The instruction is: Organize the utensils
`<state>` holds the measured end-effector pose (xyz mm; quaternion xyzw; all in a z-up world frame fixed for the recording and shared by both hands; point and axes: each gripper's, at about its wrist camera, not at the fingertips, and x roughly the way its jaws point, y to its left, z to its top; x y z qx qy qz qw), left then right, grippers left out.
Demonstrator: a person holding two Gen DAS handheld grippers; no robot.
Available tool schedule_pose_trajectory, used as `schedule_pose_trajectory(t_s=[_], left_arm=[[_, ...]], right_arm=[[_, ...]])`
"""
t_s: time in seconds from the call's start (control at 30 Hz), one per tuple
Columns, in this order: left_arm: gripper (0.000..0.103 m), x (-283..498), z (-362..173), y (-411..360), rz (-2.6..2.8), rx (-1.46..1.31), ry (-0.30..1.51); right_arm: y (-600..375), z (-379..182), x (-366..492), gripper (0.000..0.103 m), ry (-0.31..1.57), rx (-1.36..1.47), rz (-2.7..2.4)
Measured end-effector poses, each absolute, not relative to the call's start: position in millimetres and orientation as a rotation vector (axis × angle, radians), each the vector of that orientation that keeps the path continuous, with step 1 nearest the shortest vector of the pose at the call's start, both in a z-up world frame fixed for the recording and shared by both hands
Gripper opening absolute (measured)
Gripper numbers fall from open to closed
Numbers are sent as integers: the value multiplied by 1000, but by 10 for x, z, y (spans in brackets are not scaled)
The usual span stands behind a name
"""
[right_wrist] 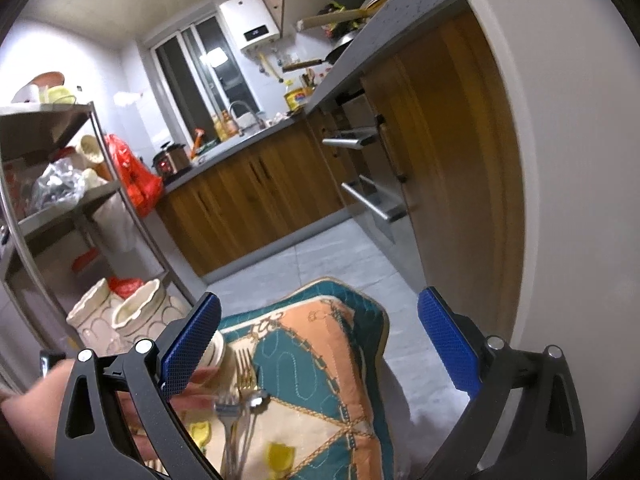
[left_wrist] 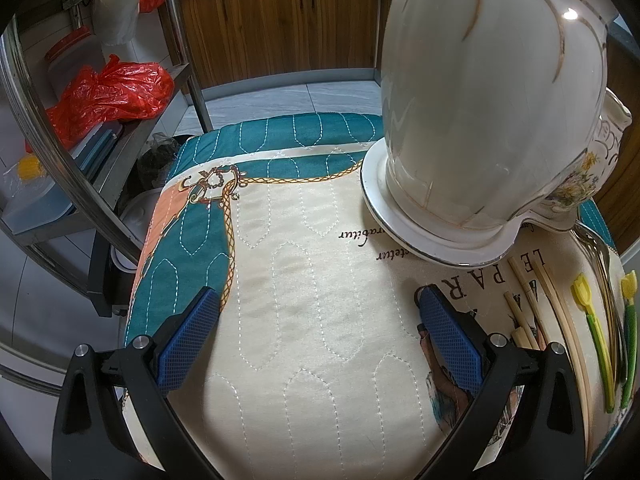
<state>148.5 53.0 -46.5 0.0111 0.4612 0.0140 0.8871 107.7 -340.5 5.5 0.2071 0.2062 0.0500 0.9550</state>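
The left gripper (left_wrist: 318, 300) hovers low over a quilted mat (left_wrist: 304, 264), jaws spread wide with nothing between the blue pads (left_wrist: 188, 340). The mat between the jaws and out to 12 o'clock is bare cloth as far as its teal border; past that edge lies tiled floor (left_wrist: 288, 100), then wooden cabinets (left_wrist: 280, 20). At 10 o'clock a steel rack (left_wrist: 100, 160) with a red bag (left_wrist: 112, 92) stands just off the mat's left edge. At 1 o'clock a white vase (left_wrist: 492, 92) rises on a saucer (left_wrist: 400, 224), close to the right pad and blocking that side.

The utensils lie at 3 o'clock, right of the right pad: pale chopsticks (left_wrist: 560, 312), a metal fork (left_wrist: 604, 276) and two green-handled picks with yellow tulip heads (left_wrist: 596, 328). Their long axes run roughly side by side, from near the saucer at 1 o'clock down toward 5 o'clock; the tulip heads point toward the vase.

The right gripper (right_wrist: 320, 320) is tilted upward, looking across the kitchen, jaws also wide apart and empty. Forks (right_wrist: 240, 396) and a spoon (right_wrist: 256, 402) show at 6 o'clock below its left pad, tines pointing toward 12 o'clock, handles running off the lower edge. A hand (right_wrist: 32, 420) sits at 8 o'clock. The mat's corner (right_wrist: 360, 312) overhangs open floor at 5 o'clock; a cabinet end panel (right_wrist: 472, 160) closes off 3 o'clock.
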Motion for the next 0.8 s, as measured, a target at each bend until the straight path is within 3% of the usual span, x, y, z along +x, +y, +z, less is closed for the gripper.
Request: schedule_pose_trajectory(t_s=[0.5, 0.8], left_arm=[[99, 1486, -466, 527, 33, 23, 960], [97, 1347, -388, 588, 128, 5, 908]], right_arm=[[-2879, 18, 869, 98, 462, 355, 219], [-2362, -122, 390, 98, 446, 126, 286]])
